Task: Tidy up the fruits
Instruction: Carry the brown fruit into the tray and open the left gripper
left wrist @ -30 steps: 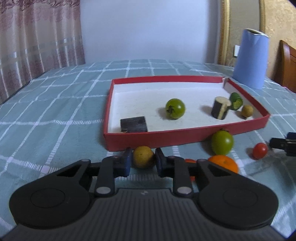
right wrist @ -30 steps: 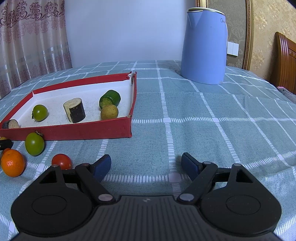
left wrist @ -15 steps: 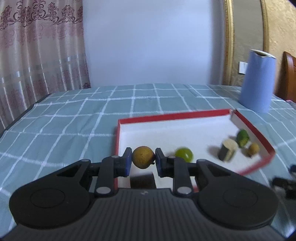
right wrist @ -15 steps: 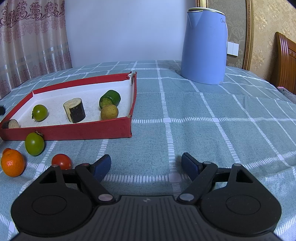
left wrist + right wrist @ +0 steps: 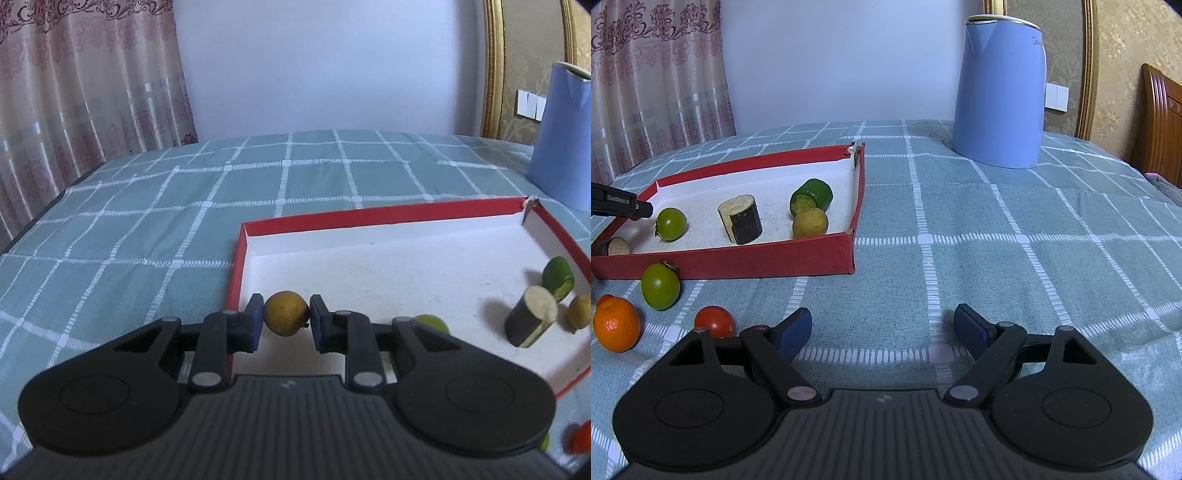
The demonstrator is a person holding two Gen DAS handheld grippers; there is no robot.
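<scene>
- Now left gripper (image 5: pixel 286 320) clamped on small yellow-brown fruit (image 5: pixel 286 313), pads pressing both sides, fruit held over near-left corner of red tray (image 5: pixel 376 215).
- Inside tray, left wrist view: green tomato (image 5: pixel 432 322) partly hidden behind gripper finger, dark-skinned cut chunk (image 5: pixel 532 320), green cut piece (image 5: pixel 557 277), second yellow fruit (image 5: pixel 579 312) near right wall.
- Same contents from right wrist view: green tomato (image 5: pixel 670 223), dark chunk (image 5: pixel 740 218), green piece (image 5: pixel 811 196), yellow fruit (image 5: pixel 810 223) touching or just beside green piece, cannot tell which; another dark cut piece (image 5: pixel 613 246) at near-left corner.
- Left gripper tip (image 5: pixel 620 202) visible at left edge above tray's far-left side.
- Right gripper (image 5: pixel 882 329) spread wide, nothing between fingers, hanging over checked teal cloth on tabletop (image 5: pixel 997 236), well apart from tray.
- Loose on cloth in front of tray: larger green tomato (image 5: pixel 660 286) just beside tray wall, orange (image 5: pixel 616 324), red tomato (image 5: pixel 714 321) near right gripper's left finger.
- Small red bit (image 5: pixel 604 299) peeking behind orange, too hidden to identify.
- Blue kettle (image 5: pixel 1000 92) upright beyond tray's far right corner.
- Curtain (image 5: pixel 85 81) at left, wooden chair (image 5: pixel 1161 125) at right edge.
</scene>
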